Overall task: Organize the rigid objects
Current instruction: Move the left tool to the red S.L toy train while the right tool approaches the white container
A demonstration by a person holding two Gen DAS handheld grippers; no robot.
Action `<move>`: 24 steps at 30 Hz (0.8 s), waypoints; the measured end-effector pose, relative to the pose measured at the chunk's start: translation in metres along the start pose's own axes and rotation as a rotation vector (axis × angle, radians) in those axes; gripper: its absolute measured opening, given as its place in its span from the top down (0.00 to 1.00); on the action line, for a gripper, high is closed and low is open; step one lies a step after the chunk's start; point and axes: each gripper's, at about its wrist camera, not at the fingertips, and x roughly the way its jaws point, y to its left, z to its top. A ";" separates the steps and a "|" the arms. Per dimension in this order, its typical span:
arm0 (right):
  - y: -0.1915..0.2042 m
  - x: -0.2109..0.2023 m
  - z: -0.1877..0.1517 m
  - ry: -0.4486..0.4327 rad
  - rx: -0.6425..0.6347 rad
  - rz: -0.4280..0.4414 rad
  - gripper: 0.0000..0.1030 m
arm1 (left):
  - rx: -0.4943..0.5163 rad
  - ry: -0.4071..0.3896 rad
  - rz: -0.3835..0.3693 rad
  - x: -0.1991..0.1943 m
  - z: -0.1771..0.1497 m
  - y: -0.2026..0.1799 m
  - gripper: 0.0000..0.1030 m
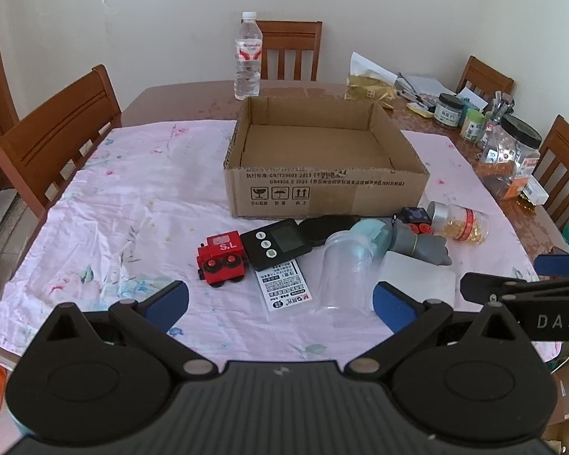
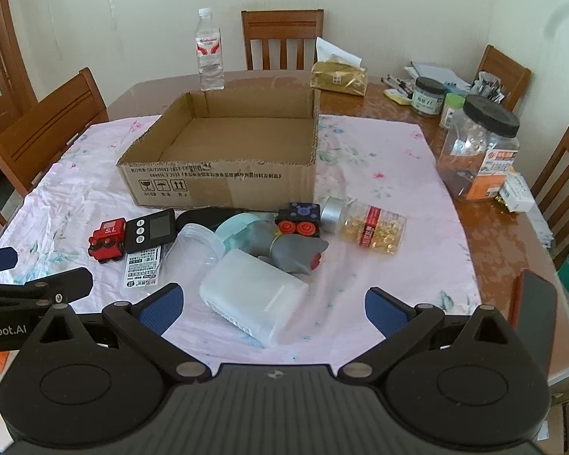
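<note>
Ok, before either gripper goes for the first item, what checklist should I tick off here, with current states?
1. Cardboard box open and holding nothing: ok.
2. Left gripper open, holding nothing: ok.
3. Right gripper open, holding nothing: ok.
4. White container lies between the right gripper's fingers, free on top: ok.
5. Items apart enough for single picks: not ok; clear jar, grey toy and teal lid crowd together.
6. Pill bottle lies on its side and might roll; whether its cap is tight: cannot tell.
</note>
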 end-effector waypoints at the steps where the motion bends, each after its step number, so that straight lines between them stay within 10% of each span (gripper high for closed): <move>1: 0.000 0.003 0.000 0.004 0.000 0.002 0.00 | 0.002 0.000 -0.001 0.002 0.000 0.001 0.00; 24: 0.025 0.098 0.019 0.052 0.035 -0.098 0.00 | -0.040 0.068 0.071 0.050 0.006 0.045 0.00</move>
